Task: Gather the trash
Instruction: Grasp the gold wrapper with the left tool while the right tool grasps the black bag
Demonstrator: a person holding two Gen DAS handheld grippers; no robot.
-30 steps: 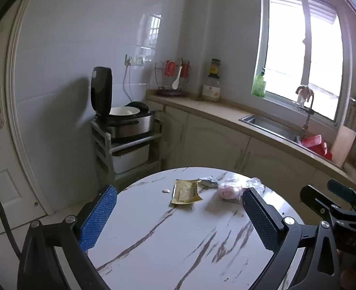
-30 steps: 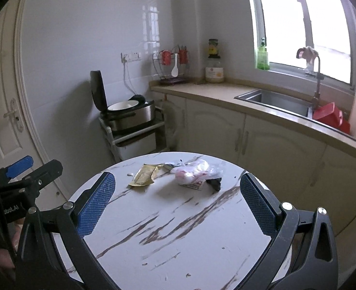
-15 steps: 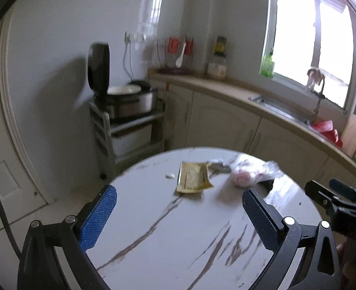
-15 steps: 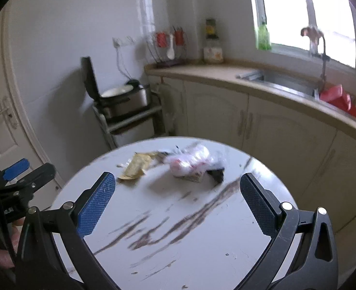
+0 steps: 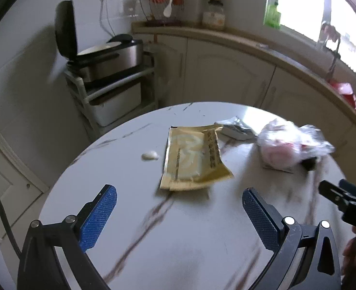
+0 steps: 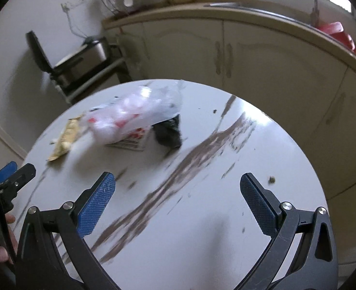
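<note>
Trash sits in a loose cluster on the far half of the round marble table (image 5: 153, 241). Gold wrapper (image 5: 193, 155) lies flat, face up, long axis running from the near edge toward the far edge of the table, slightly canted; torn top end points away toward the cabinets. In the right wrist view the same wrapper (image 6: 65, 137) appears edge-on at far left, mostly hidden by the bag, long axis slanting toward the near left.

Just right of it, touching or nearly so at the far corner: a small silver packet (image 5: 236, 128), long axis slanting away to the left. Further right, a crumpled clear plastic bag (image 5: 291, 145) with pink-white contents, resting on a printed paper scrap.

Left of the gold wrapper, apart from it: a small white blob (image 5: 150, 155).

Left wrist view only: silver packet, white blob. Right wrist view only: red print on the paper scrap (image 6: 132, 140) under the plastic bag (image 6: 134, 113), a dark crumpled item (image 6: 168, 133) tucked against the bag's right side, and dark crumbs near the table's right edge.

Left gripper (image 5: 179, 207) hovers over the near table, jaws spread wide, holding nothing; gold wrapper lies just beyond the gap. Right gripper (image 6: 178, 197) likewise spread wide and empty, well short of the bag. Motion blur in both views.

Beyond: rice cooker (image 5: 100, 55), lid up, on a rack; cream cabinets (image 6: 250, 55).
</note>
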